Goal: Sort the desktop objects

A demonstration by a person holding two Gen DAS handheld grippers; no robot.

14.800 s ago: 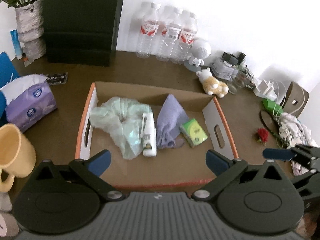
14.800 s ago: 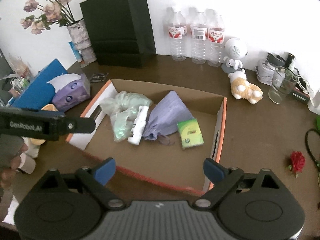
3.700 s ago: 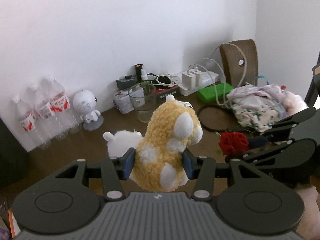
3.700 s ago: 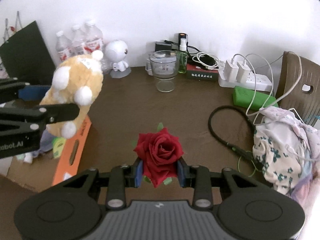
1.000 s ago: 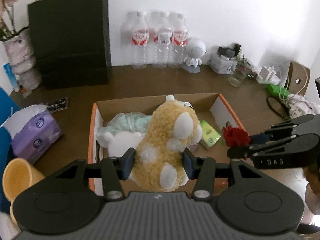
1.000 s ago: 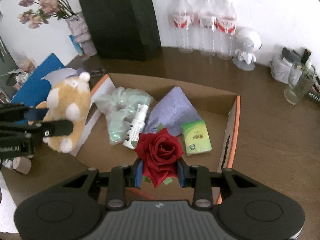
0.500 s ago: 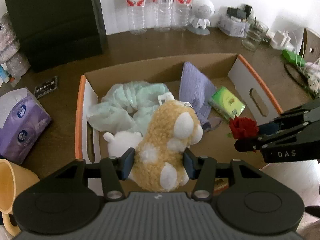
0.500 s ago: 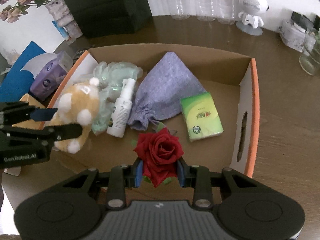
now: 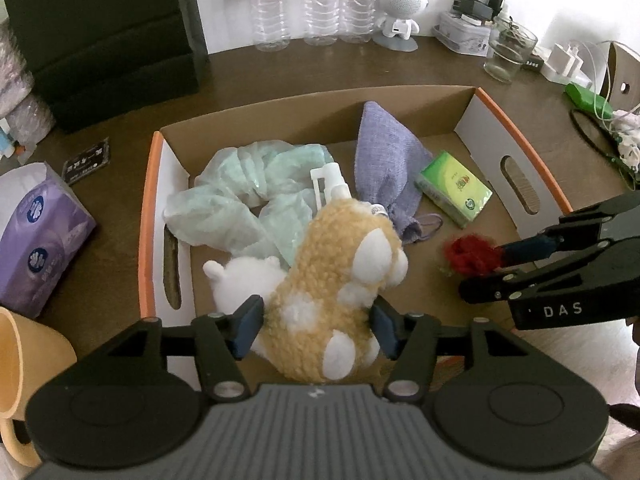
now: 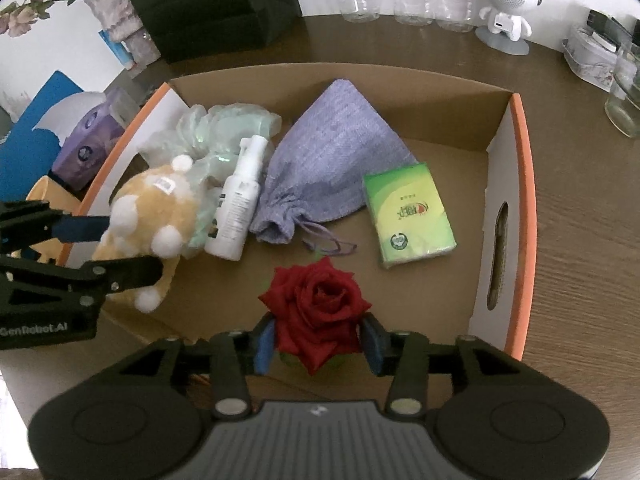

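My left gripper [image 9: 316,330] is shut on a tan and white plush toy [image 9: 340,284] and holds it low over the front left of the cardboard box [image 9: 516,136]. My right gripper [image 10: 320,344] is shut on a red rose [image 10: 316,304] and holds it low over the box's front middle. The box [image 10: 520,184] holds a pale green plastic bag [image 10: 216,124], a white spray bottle [image 10: 236,204], a purple drawstring pouch [image 10: 336,152] and a green tissue pack [image 10: 408,216]. The plush [image 10: 156,204] and left gripper show at left in the right wrist view; the rose [image 9: 472,256] shows at right in the left wrist view.
A purple tissue pack [image 9: 36,236] and a yellow mug [image 9: 24,364] lie left of the box. A black bag [image 9: 100,28], three water bottles [image 9: 316,0] and a white robot figure [image 9: 400,12] stand behind it. A glass [image 9: 508,52], chargers and cables sit at the back right.
Both grippers have sunk lower into the box with the plush and the rose still held. The box contents look nearer and larger.
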